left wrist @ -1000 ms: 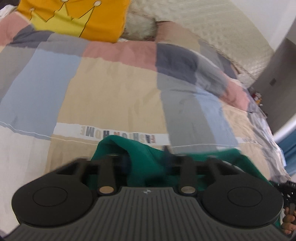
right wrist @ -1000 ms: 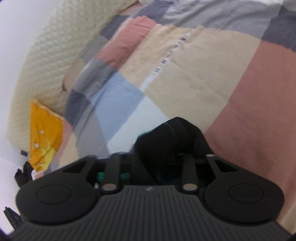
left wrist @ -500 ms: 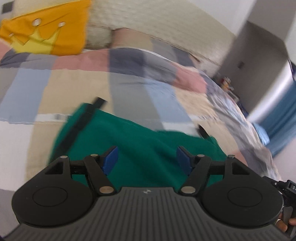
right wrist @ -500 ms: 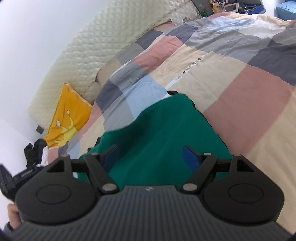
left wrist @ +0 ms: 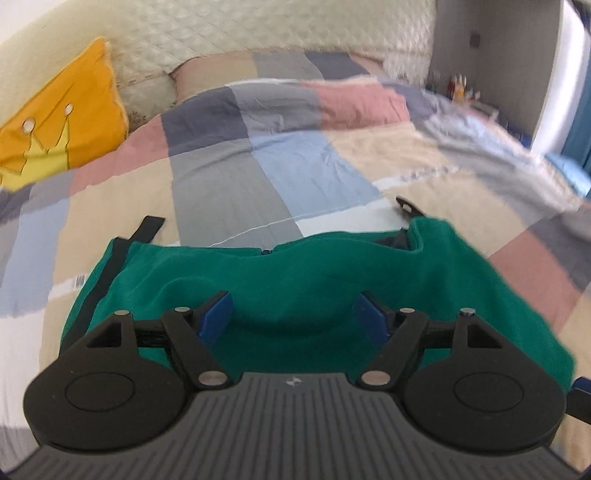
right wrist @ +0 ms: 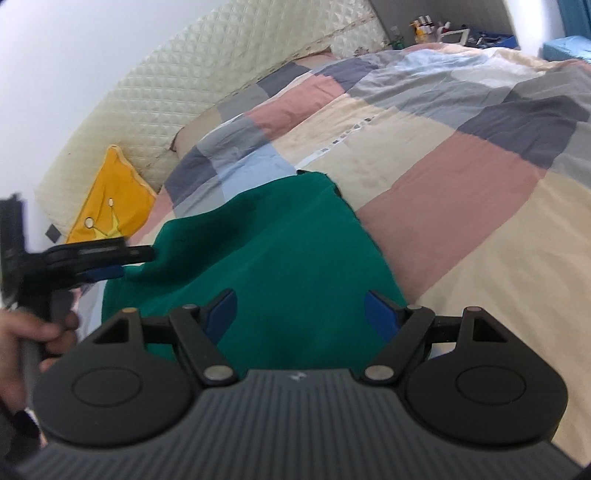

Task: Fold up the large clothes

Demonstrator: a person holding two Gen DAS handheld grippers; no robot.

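A green garment with black trim lies folded on the patchwork bed cover. It also shows in the right wrist view. My left gripper is open and empty, just above the garment's near edge. My right gripper is open and empty, over the garment's near right part. The left gripper and the hand that holds it also show at the left of the right wrist view, beside the garment's left edge.
A yellow crown-print pillow leans on the quilted headboard at the far left. A grey wall and a shelf with small bottles stand at the far right. The bed cover stretches to the right of the garment.
Both grippers were shut on the green garment a second ago. They have let go and opened, and the garment now lies spread on the bed. Both grippers have pulled back a little.
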